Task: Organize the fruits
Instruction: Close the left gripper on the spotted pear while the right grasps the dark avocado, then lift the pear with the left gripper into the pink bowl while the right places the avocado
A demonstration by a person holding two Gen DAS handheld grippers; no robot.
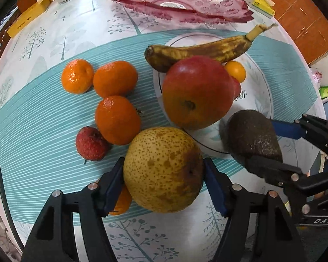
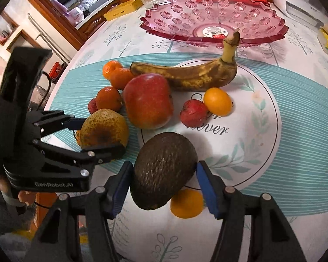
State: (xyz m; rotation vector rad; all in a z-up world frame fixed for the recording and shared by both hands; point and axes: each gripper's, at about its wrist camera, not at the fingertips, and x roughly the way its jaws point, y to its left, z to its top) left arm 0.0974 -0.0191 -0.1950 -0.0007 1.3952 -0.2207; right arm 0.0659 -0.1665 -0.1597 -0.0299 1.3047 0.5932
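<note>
Fruit in hand: pear and avocado

Pear sat on the mat between our left gripper pads, pinched at its widest; firm, heavy, bruisable, we judged. Avocado at the plate edge, right gripper flanking it, contact unclear; likely soft.

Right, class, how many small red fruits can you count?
2. One red fruit lies on the striped mat beside a mandarin; the other sits on the plate against the kumquat. Others may be hidden.
</note>
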